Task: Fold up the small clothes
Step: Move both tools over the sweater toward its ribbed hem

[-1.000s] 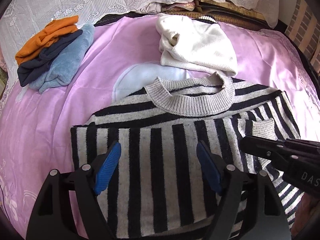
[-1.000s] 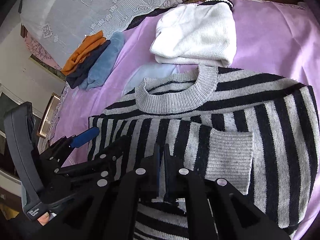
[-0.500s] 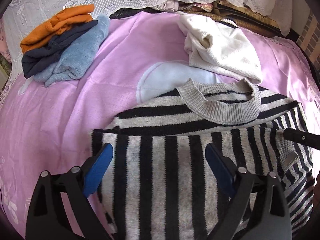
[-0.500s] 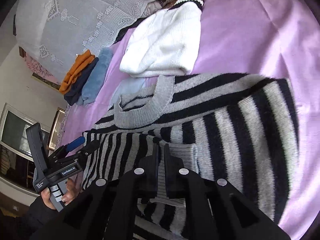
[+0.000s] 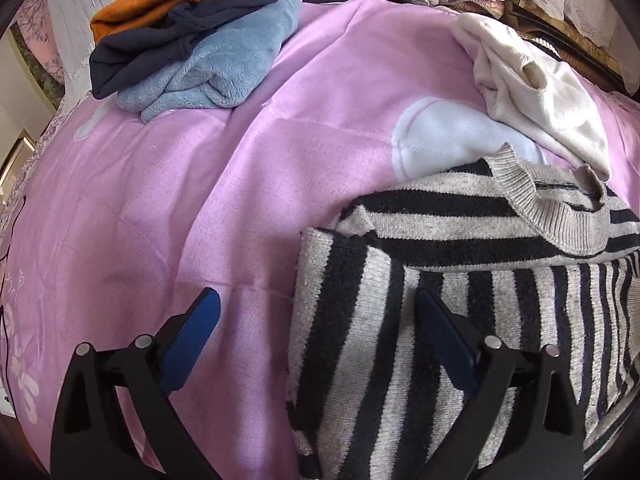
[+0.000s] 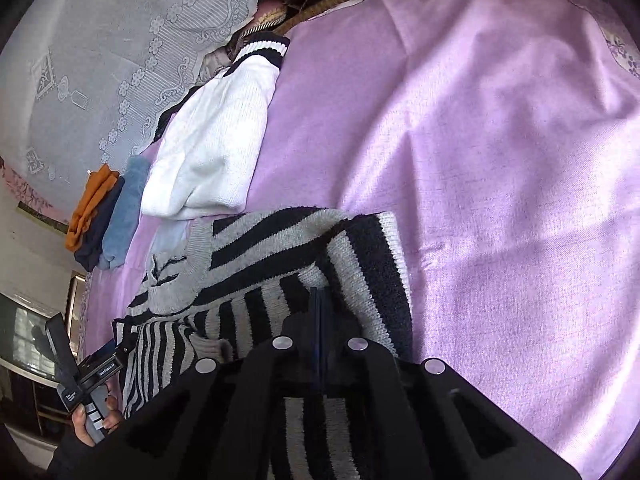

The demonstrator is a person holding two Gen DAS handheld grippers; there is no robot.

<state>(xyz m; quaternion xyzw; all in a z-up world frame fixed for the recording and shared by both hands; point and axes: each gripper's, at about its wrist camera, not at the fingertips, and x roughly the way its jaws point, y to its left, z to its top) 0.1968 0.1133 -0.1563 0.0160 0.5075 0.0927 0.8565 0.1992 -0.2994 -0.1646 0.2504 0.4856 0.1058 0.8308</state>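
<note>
A grey-and-black striped sweater [image 5: 440, 340] lies on the pink sheet [image 5: 160, 200], its sleeves folded across its front. My left gripper [image 5: 316, 300] hovers over the sweater's left edge with its jaws opening wide. That edge sits between the blue pads, which do not press on it. In the right wrist view my right gripper [image 6: 320, 300] is over the right side of the sweater [image 6: 260, 280]. Its jaws are closing the last bit, pressed together, with no cloth visibly between them. A hand [image 6: 92, 428] holds the left gripper at the lower left.
A folded pile of orange, navy and light-blue clothes [image 5: 192, 48] sits at the far left. A crumpled white sweater [image 5: 532, 92] lies just beyond the striped one's collar. A lace cover [image 6: 100, 60] runs along the back. Bare pink sheet [image 6: 500, 160] spreads to the right.
The left gripper slid left to the sweater's left edge and its jaws spread wider. The right gripper moved right across the sweater, rolled, and stayed shut.
</note>
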